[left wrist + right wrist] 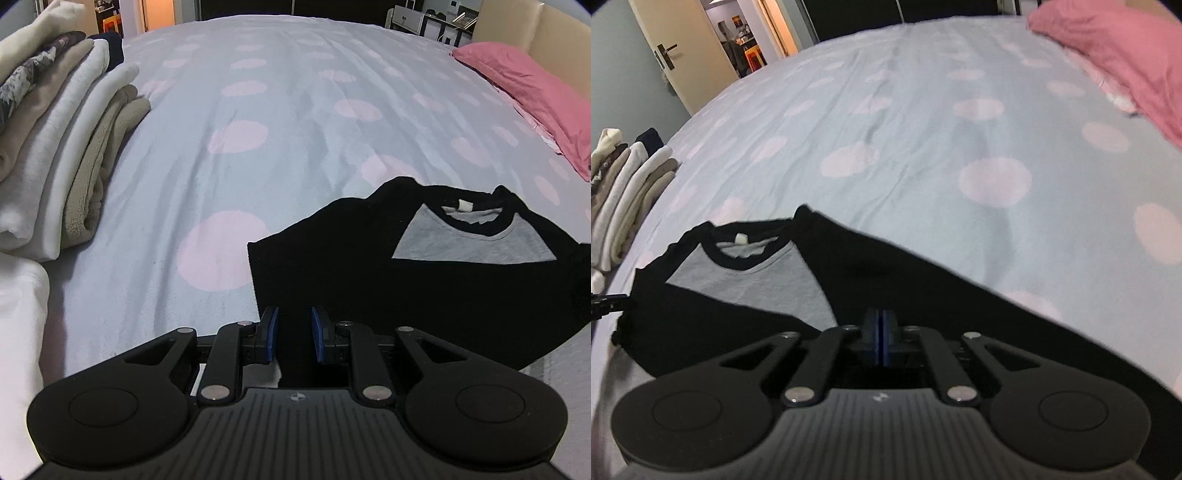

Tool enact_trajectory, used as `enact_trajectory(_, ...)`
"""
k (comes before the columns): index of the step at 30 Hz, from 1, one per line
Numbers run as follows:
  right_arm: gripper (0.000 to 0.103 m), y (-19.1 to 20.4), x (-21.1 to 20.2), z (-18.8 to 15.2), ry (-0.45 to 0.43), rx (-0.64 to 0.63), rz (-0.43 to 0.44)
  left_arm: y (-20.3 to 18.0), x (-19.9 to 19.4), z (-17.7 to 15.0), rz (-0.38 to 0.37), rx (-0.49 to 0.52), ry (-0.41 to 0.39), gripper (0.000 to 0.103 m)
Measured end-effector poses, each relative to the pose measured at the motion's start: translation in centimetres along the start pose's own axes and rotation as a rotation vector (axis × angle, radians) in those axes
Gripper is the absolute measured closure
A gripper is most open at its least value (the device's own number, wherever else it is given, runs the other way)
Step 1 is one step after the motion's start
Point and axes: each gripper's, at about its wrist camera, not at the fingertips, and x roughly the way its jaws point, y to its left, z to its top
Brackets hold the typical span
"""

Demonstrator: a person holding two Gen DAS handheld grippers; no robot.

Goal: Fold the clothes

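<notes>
Two grippers work a black-and-grey shirt (424, 280) spread on the spotted bed (258, 129). Folded clothes (55, 147) sit at nine o'clock. Left gripper (294, 338) jaws pinch dark cloth; right gripper (881, 341) jaws are closed on the shirt's edge.

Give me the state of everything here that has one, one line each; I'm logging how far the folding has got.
Shirt: lying on the bed, sleeves folded in, collar facing away.
Left gripper: part open, black cloth between its pads.
Right gripper: shut; whether it pinches the shirt is unclear.
Stack of clothes: folded, piled at the bed's edge.
Pillow: lying at the head of the bed.
Door: open.
</notes>
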Motion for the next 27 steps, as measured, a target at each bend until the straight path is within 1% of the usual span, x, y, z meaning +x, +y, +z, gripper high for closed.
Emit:
enact_trajectory(2, 0.100, -0.8, 0.0, 0.1, -0.007, 0.020, -0.019, 0.0, 0.1, -0.1, 0.003, 0.006, -0.004, 0.087)
enact_trajectory(4, 0.100, -1.2, 0.3, 0.2, 0.013, 0.035, -0.004, -0.1, -0.2, 0.0, 0.009, 0.003, -0.005, 0.087)
enact_trajectory(5, 0.097, -1.3, 0.4, 0.2, 0.023, 0.044, 0.009, -0.1, -0.4, 0.0, 0.014, 0.002, -0.004, 0.087)
enact_trajectory(6, 0.089, -1.5, 0.0, 0.2, 0.023, 0.055, 0.011, -0.1, -0.8, 0.1, 0.020, -0.002, -0.008, 0.087)
enact_trajectory(7, 0.073, -1.7, -0.4, 0.2, 0.021, 0.066, 0.010, 0.0, -1.4, 0.1, 0.024, -0.005, -0.019, 0.087)
enact_trajectory(8, 0.068, -1.8, -1.2, 0.2, 0.011, 0.065, -0.006, 0.0, -2.1, 0.1, 0.021, -0.002, -0.035, 0.087)
enact_trajectory(9, 0.066, -2.1, -2.2, 0.3, 0.006, 0.053, -0.021, 0.0, -2.9, 0.0, 0.014, 0.006, -0.051, 0.087)
enact_trajectory(11, 0.066, -2.9, -4.4, 0.4, 0.004, 0.033, -0.049, 0.0, -4.9, -0.3, 0.011, 0.029, -0.083, 0.086)
enact_trajectory(13, 0.066, -4.8, -7.5, -0.1, 0.000, 0.048, -0.089, 0.0, -6.8, -0.6, 0.006, 0.053, -0.114, 0.081)
enact_trajectory(14, 0.066, -5.9, -9.0, -0.4, -0.007, 0.061, -0.108, 0.0, -7.7, -0.8, 0.002, 0.063, -0.128, 0.074)
enact_trajectory(15, 0.066, -7.2, -10.6, -1.0, -0.026, 0.083, -0.139, 0.1, -8.5, -1.0, -0.003, 0.050, -0.137, 0.065)
enact_trajectory(16, 0.066, -8.5, -12.3, -1.7, -0.046, 0.106, -0.171, 0.3, -9.3, -1.2, -0.007, 0.036, -0.146, 0.062)
enact_trajectory(20, 0.066, -13.6, -18.2, -5.0, -0.123, 0.235, -0.307, 0.9, -11.9, -1.7, -0.035, -0.037, -0.156, 0.059)
enact_trajectory(21, 0.066, -14.6, -19.4, -5.9, -0.133, 0.266, -0.341, 1.1, -12.4, -1.9, -0.035, -0.051, -0.156, 0.056)
enact_trajectory(23, 0.064, -16.2, -21.1, -7.8, -0.135, 0.311, -0.397, 1.4, -13.3, -2.5, -0.029, -0.077, -0.165, 0.055)
enact_trajectory(26, 0.053, -18.5, -22.3, -10.5, -0.102, 0.383, -0.436, 1.8, -14.1, -3.7, -0.018, -0.117, -0.192, 0.055)
enact_trajectory(27, 0.047, -19.2, -22.5, -11.3, -0.084, 0.406, -0.451, 2.0, -14.1, -4.1, -0.013, -0.134, -0.197, 0.055)
